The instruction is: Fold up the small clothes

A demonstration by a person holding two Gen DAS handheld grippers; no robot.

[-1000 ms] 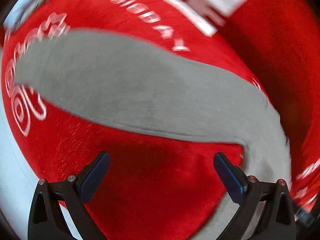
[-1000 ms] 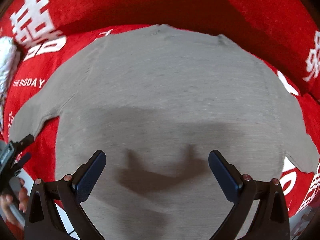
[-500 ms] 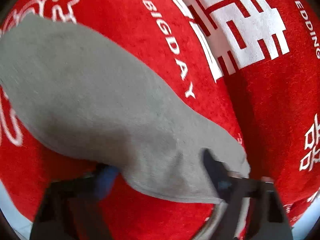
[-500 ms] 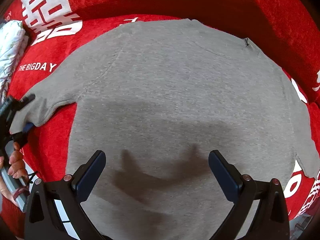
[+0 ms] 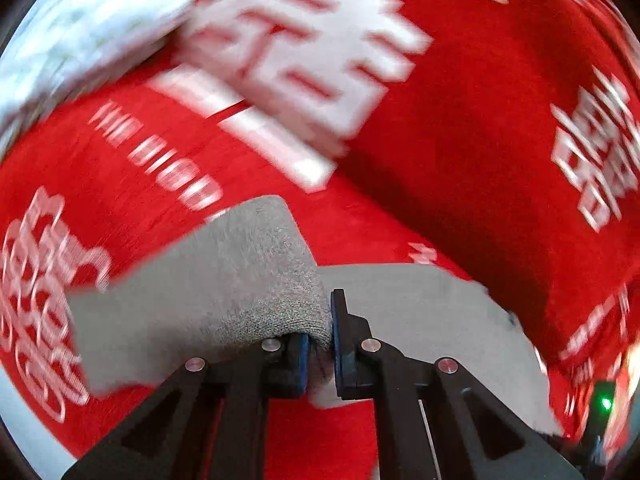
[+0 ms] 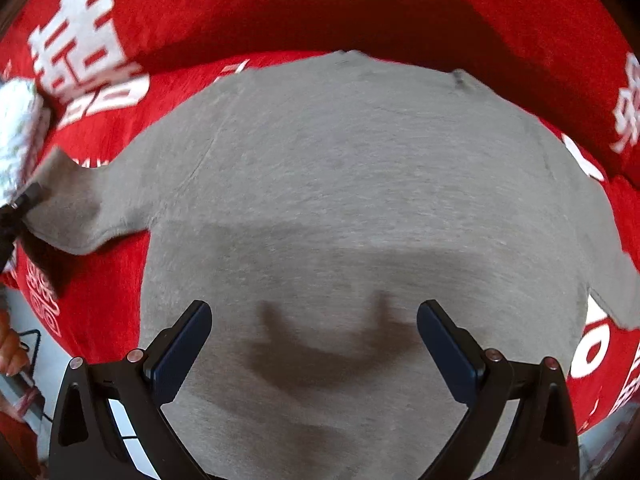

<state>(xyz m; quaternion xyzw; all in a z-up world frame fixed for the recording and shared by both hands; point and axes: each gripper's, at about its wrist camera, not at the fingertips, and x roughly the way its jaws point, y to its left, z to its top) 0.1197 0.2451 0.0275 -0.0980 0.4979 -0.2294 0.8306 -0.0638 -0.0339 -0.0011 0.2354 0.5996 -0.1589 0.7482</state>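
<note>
- At the garment's left edge, the left hand-held gripper is pinching the cuff of the grey sweater's sleeve, pads pressed tight on the knit, fabric bunched between them.
- That sleeve looks raised off the red cloth below — held at its tip, I'd say, so it can be swung over the body for the first fold.
- The right wrist view confirms it: the sleeve end runs out to the far left, where a dark gripper tip meets it.
- Over the hem, the right hand-held gripper hovers spread wide with nothing between its fingers, its shadow falling on the fabric below.
- The grey sweater itself lies flat and spread on the red cloth, neckline at the far side, the other sleeve trailing right — flat, so the folds should land clean.
- A white patterned bundle sits near the left sleeve; can't tell what it is.
- Containers? None in sight.
</note>
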